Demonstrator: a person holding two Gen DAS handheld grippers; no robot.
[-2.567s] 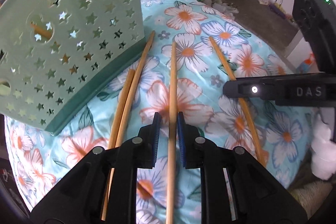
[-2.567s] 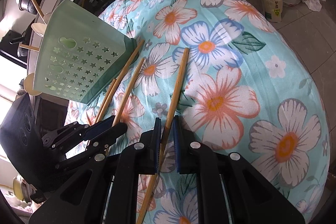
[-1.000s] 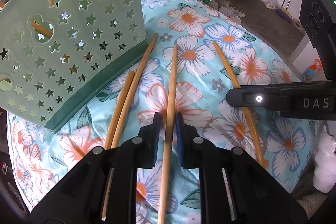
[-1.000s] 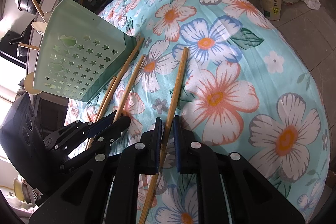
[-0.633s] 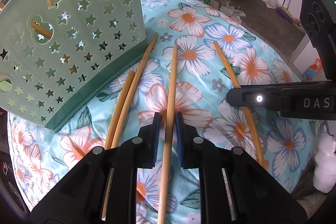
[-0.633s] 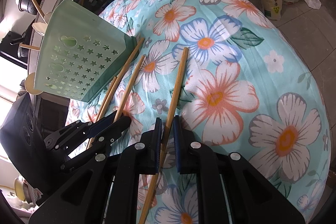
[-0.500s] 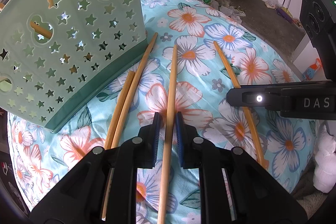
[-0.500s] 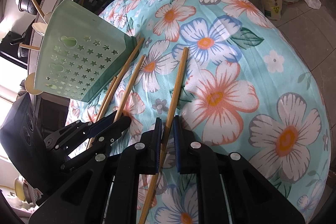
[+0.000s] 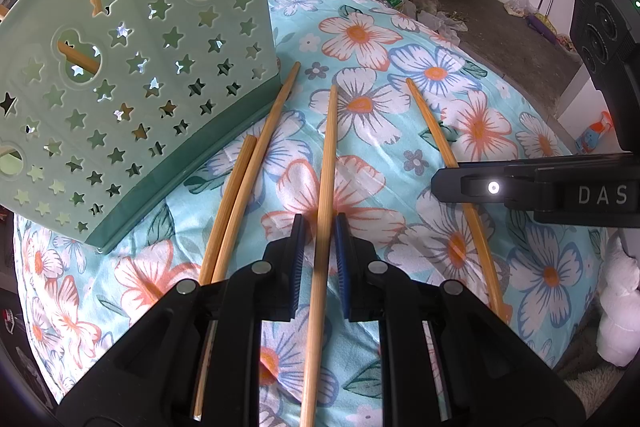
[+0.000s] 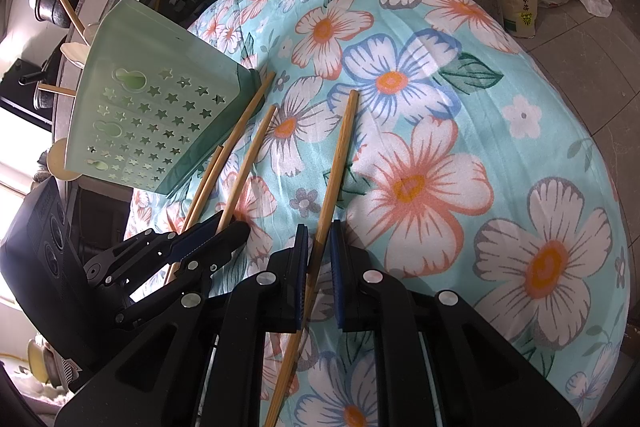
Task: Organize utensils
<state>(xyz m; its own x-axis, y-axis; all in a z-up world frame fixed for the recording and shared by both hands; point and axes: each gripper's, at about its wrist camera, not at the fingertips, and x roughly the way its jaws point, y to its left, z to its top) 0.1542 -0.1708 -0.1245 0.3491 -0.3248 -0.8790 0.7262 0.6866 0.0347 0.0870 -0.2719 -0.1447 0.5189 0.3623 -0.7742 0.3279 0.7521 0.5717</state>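
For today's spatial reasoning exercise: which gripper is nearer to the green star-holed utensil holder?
Left. The left gripper grips a chopstick just beside the green utensil holder; the right gripper grips another chopstick farther out, beyond the left one.

Black plastic tongs (image 9: 319, 227), blue ribbed pads, silver screws, white "DAS" lettering

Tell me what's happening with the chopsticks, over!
Left gripper shut on one chopstick. Right gripper shut on another chopstick. Two more lie beside the green basket. Nothing blocking.
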